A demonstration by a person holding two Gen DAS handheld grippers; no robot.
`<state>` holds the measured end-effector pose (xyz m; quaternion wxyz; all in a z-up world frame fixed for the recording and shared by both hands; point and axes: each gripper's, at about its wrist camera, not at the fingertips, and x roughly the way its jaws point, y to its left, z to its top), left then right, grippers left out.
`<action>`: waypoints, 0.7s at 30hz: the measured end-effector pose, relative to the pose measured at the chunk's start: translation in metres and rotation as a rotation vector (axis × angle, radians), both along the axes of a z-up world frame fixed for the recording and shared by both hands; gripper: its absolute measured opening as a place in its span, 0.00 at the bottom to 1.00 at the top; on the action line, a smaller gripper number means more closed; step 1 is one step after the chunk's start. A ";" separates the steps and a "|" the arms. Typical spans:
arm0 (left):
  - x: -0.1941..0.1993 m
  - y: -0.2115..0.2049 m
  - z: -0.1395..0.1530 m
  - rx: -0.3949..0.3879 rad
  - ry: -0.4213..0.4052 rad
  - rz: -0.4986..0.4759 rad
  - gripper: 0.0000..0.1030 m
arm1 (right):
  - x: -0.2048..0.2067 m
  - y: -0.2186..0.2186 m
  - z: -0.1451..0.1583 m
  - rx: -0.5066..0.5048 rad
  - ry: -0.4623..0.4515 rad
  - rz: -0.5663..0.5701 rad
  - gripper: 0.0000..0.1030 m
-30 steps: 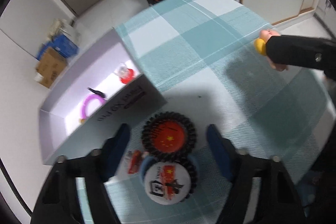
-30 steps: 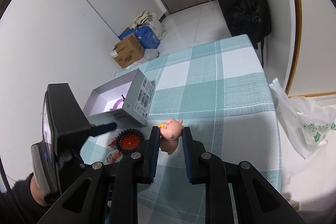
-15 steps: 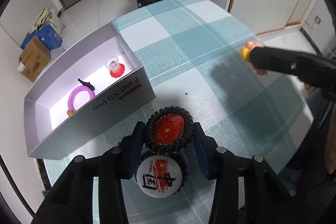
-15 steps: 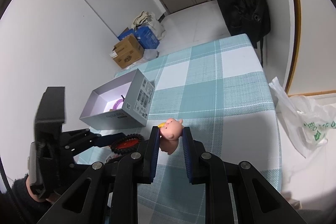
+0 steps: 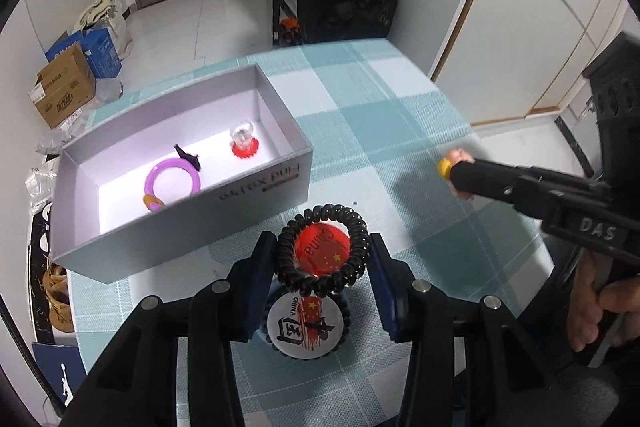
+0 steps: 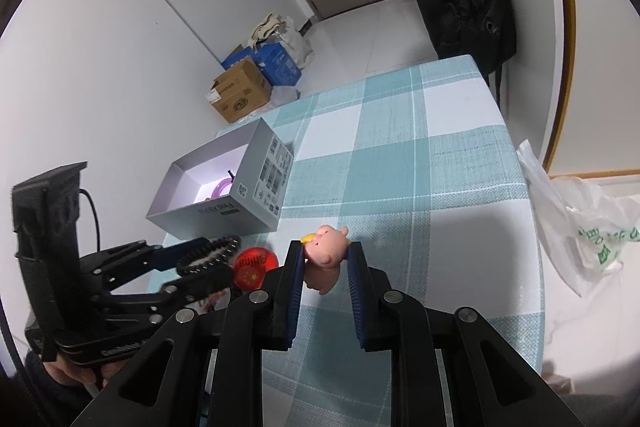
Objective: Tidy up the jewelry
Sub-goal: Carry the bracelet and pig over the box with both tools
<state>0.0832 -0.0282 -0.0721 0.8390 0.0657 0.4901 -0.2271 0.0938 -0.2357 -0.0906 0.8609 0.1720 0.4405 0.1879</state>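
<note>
Left gripper (image 5: 322, 259): jaws partly closed, clamped on the black coil hair tie (image 5: 322, 251), pads bearing on its outer sides. The red badge (image 5: 322, 247) sits inside the ring, so it's coming along too; from the right wrist view the pair looks clear of the table. White badge (image 5: 306, 324) is below and behind the jaws, lying on the table (image 5: 384, 115).

Right gripper (image 6: 324, 261): jaws narrow, pinching the pink pig charm (image 6: 326, 249) at the tips, a yellow bit showing on its left side.

Open box (image 5: 276, 183) is ahead and left of the left jaws, with the purple ring (image 5: 172, 183) and a red-based clear ring (image 5: 243, 143) inside.

Handling, my read: the coil is light, springy and squashy, so grip across the full ring, not one strand. The glossy badge is probably only wedged in and could slip out if tilted. The pig is small and light, likely soft rubber; hold mid-body.
</note>
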 end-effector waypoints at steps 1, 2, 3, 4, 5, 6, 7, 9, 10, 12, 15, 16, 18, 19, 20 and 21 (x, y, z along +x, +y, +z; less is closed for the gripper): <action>0.000 0.001 0.004 -0.010 -0.013 0.003 0.39 | 0.000 0.001 0.001 0.002 -0.004 0.002 0.20; -0.001 0.004 0.006 -0.016 -0.023 0.006 0.39 | 0.000 0.002 0.002 0.005 -0.010 0.006 0.20; -0.001 0.005 0.010 -0.022 -0.038 0.012 0.39 | 0.000 0.003 0.004 0.007 -0.019 0.012 0.20; -0.002 0.008 0.013 -0.031 -0.048 0.016 0.39 | -0.001 0.005 0.006 0.009 -0.028 0.018 0.20; -0.001 0.010 0.016 -0.045 -0.061 0.020 0.39 | -0.001 0.007 0.007 0.012 -0.038 0.025 0.20; -0.001 0.012 0.019 -0.053 -0.074 0.025 0.39 | -0.001 0.009 0.009 0.017 -0.046 0.032 0.20; 0.000 0.014 0.022 -0.059 -0.089 0.031 0.39 | -0.001 0.012 0.012 0.029 -0.056 0.042 0.20; 0.002 0.018 0.025 -0.068 -0.110 0.045 0.39 | 0.001 0.017 0.015 0.037 -0.067 0.055 0.20; 0.005 0.020 0.027 -0.074 -0.117 0.053 0.39 | 0.002 0.020 0.018 0.040 -0.075 0.062 0.20; 0.008 0.024 0.028 -0.090 -0.127 0.070 0.39 | 0.006 0.026 0.023 0.049 -0.087 0.077 0.20; 0.015 0.031 0.033 -0.115 -0.141 0.103 0.39 | 0.012 0.036 0.033 0.045 -0.112 0.099 0.20; 0.018 0.034 0.035 -0.122 -0.151 0.114 0.39 | 0.014 0.039 0.037 0.048 -0.122 0.109 0.20; 0.022 0.038 0.039 -0.131 -0.173 0.132 0.39 | 0.020 0.045 0.044 0.051 -0.128 0.124 0.20; 0.025 0.041 0.041 -0.137 -0.187 0.144 0.39 | 0.022 0.047 0.047 0.054 -0.132 0.132 0.20; 0.027 0.043 0.043 -0.142 -0.197 0.154 0.39 | 0.026 0.051 0.050 0.057 -0.134 0.139 0.20; 0.028 0.047 0.045 -0.148 -0.204 0.161 0.39 | 0.028 0.054 0.052 0.059 -0.136 0.145 0.20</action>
